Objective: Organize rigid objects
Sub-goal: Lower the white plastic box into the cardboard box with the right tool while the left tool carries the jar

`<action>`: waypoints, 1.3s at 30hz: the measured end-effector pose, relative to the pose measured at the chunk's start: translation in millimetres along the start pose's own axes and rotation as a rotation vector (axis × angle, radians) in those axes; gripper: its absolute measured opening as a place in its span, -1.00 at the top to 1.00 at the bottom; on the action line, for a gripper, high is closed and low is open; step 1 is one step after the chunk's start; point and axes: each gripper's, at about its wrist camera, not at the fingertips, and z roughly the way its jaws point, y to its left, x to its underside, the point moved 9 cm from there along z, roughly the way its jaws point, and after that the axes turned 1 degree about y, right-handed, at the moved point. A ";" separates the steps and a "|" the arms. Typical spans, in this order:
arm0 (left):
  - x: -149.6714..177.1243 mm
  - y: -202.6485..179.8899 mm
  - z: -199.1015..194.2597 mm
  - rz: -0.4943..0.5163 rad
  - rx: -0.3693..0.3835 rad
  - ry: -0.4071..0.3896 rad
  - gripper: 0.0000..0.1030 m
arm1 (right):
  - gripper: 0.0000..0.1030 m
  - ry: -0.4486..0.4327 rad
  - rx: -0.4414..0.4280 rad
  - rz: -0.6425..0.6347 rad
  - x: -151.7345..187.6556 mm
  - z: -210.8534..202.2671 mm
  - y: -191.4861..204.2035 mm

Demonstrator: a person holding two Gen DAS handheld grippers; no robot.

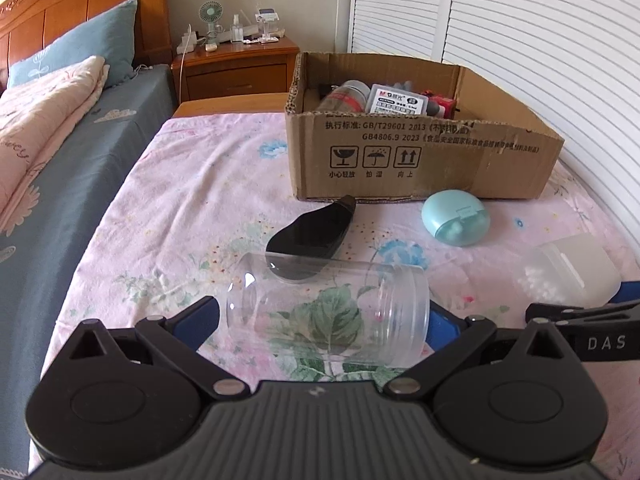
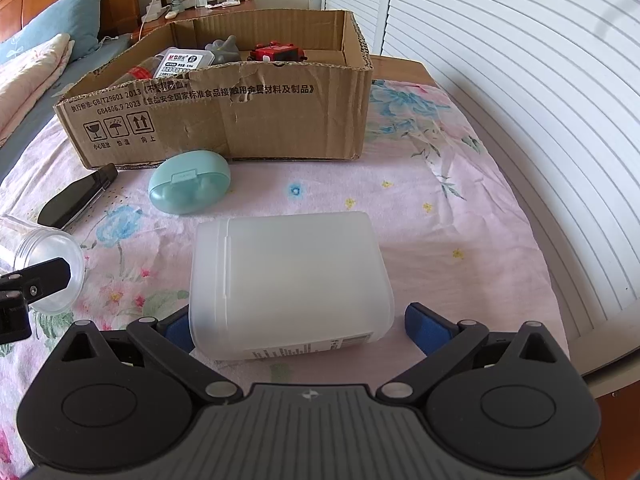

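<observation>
Left gripper [image 1: 324, 320]: jaws spread wide, straddling the clear cylindrical plastic jar [image 1: 328, 312] lying on its side; blue pads flank both ends, not visibly pinching.
Jar axis: runs crosswise, finger to finger, so I'd judge a close would clamp it end to end.
Right gripper [image 2: 294, 326]: also spread, around the frosted white rectangular plastic container [image 2: 288, 284]; left pad touching or nearly so, right pad clearly apart.
Mid-bed: black teardrop-shaped glossy gadget [image 1: 310, 232] and mint-green oval plastic case [image 1: 454, 218] loose on the pink floral bedsheet [image 1: 192, 208].
Far: brown open cardboard box [image 1: 420, 156], straight ahead of both tools, already holding items.
</observation>
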 end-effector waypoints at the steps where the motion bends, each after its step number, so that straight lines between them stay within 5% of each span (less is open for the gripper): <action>1: 0.1 -0.6 -0.1 0.011 -0.006 -0.003 -0.97 | -1.00 0.004 0.000 -0.001 0.0 0.0 0.1; 15: -0.7 -5.9 4.4 0.072 -0.009 -0.015 -0.79 | -1.00 0.018 0.002 -0.038 -12.9 -7.7 6.3; 20: -1.7 -3.7 6.6 0.067 0.029 -0.012 -0.76 | -0.98 0.040 0.017 -0.071 -14.4 -1.4 11.1; 24: -2.7 -2.6 7.3 0.078 0.057 -0.007 -0.76 | -0.73 0.051 0.009 -0.105 -15.7 -1.4 13.1; 39: -12.7 -5.0 -9.5 0.255 0.191 0.020 -0.75 | -0.68 0.072 -0.091 -0.204 -18.7 -25.0 14.3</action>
